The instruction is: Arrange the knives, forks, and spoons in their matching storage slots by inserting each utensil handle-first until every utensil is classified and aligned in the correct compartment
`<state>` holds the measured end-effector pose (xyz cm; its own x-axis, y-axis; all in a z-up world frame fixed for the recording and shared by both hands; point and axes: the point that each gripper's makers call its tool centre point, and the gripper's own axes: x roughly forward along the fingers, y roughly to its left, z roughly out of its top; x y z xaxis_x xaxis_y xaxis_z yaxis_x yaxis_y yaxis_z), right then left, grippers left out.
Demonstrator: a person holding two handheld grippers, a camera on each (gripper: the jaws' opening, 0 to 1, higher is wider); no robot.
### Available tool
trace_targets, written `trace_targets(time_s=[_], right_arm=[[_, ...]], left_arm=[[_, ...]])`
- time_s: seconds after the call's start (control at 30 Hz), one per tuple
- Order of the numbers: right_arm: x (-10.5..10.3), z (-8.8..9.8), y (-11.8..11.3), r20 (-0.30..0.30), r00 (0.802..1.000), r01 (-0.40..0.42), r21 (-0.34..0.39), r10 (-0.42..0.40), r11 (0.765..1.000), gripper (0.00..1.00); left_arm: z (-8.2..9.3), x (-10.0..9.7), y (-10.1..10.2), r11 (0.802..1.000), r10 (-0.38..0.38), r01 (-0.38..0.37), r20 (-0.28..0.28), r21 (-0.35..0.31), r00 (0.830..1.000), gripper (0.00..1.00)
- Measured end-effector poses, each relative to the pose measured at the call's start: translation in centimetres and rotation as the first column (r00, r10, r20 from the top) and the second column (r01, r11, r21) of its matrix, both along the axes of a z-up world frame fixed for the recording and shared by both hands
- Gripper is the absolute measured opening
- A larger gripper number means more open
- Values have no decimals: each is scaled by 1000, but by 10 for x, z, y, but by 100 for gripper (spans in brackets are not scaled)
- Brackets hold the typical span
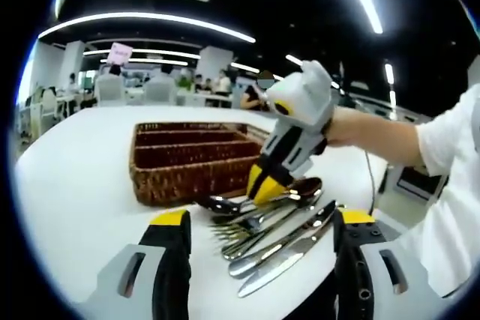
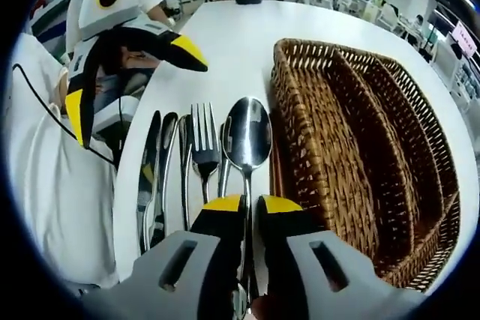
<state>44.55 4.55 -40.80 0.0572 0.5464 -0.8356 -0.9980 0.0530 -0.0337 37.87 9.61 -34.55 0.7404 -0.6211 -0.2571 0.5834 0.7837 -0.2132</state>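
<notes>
While the left hand-held gripper [image 1: 259, 234] hangs wide open over the cutlery, the right hand-held gripper [image 2: 251, 206] pinches a spoon [image 2: 247, 139] handle (bowl up) on the bench [image 1: 82, 185], beside the basket [image 2: 360, 155].

I'm seeing glossy polished-metal cutlery [image 2: 202, 162] at frame centre, a rough woven wicker basket [image 2: 360, 148] to its right, a smooth matt white table [image 2: 225, 43], and plastic-looking yellow-tipped jaws below.

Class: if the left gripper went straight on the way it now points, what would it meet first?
Probably the cutlery lying between the left gripper's open jaws, then the right gripper and the wicker tray; depth is unclear.
</notes>
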Motion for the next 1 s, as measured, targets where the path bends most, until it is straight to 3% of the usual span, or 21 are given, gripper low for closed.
trace_targets(time_s=[0.57, 1.0], right_arm=[[1, -1, 1, -4, 1000, -8, -26, 8, 1000, 10], [-3, -2, 2, -26, 999, -23, -40, 22, 999, 4]], left_arm=[[-1, 1, -2, 1000, -1, 1, -2, 1, 1000, 77], [1, 2, 0, 1000, -1, 1, -1, 7, 1000, 77]])
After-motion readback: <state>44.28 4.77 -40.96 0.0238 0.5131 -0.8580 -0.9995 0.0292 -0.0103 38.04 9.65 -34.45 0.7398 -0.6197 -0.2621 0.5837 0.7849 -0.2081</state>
